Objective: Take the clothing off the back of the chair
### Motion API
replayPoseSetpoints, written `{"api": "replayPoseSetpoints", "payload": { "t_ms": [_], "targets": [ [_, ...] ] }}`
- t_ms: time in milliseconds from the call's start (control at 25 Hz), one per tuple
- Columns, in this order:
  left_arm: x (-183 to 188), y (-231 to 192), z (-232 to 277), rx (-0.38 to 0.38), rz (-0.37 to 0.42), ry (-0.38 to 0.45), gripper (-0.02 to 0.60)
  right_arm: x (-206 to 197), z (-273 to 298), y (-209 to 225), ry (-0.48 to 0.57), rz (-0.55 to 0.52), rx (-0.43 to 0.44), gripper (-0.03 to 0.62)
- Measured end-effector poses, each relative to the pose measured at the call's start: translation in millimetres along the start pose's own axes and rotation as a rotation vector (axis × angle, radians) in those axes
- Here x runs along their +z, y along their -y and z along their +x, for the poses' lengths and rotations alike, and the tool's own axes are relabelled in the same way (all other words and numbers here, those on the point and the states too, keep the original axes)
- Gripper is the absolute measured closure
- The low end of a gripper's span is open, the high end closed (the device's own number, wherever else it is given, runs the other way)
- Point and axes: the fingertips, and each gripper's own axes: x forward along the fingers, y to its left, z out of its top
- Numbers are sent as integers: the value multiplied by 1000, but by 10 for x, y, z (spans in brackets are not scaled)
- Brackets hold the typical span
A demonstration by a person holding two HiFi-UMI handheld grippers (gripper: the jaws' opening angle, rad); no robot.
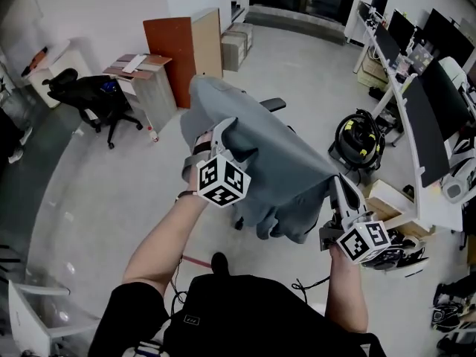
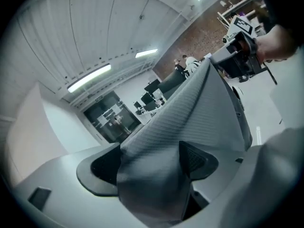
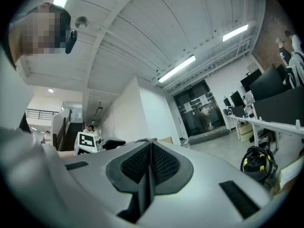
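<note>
- A soft grey knitted garment (image 1: 275,155) is seen spread in the air above a black office chair (image 1: 274,104), most of which is hidden under it. Whether the far end is clear of the chair's back cannot be told.
- The left gripper (image 1: 217,136) is held with its jaws wide apart. A loose fold of the cloth lies between them, but it is not pinched by the pads.
- The right gripper (image 1: 338,192) is clamped on a corner of the garment, and the cloth is drawn up to it in a taut ridge.
- The garment is judged light, limp and not fragile. It is likely to sag wherever it is unsupported and to slide out of open jaws.
- A bunched fold or a hem is judged the best place to be taken hold of, at two points well apart, so that the cloth is kept spread.
- The long axis is laid from the far left down to the near right in the head view, ending at the right gripper. A slack lobe hangs below the middle, towards the person.
</note>
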Motion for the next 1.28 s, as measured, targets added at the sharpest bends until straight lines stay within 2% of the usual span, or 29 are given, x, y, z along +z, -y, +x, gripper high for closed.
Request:
{"api": "replayPoseSetpoints", "payload": {
  "t_ms": [240,360,520,600,760,1000,1120,1280],
  "targets": [
    [136,193,24,-48,-30,32,226,343,-65,-221,60,-74,69,571],
    [269,309,-28,-85,-30,67,295,364,-90,-207,68,-64,72,571],
    [419,410,-132,-138,-51,112,414,341,-151,-175,66,-45,53,571],
    [488,415,-184,-138,-77,128,566,344,-210,-171,70,-44,48,571],
    [613,457,-307,-170,-171,161,572,389,-405,-145,91,-37,36,572],
    [788,713,-518,-168,-108,173,572,598,-813,-242,162,-12,71,572],
    [904,893,-687,-179,-140,216,572,832,-1100,-279,237,-9,87,572],
    [1012,1043,-860,-154,-170,244,571,916,-1336,-365,239,-72,109,571]
  ]
}}
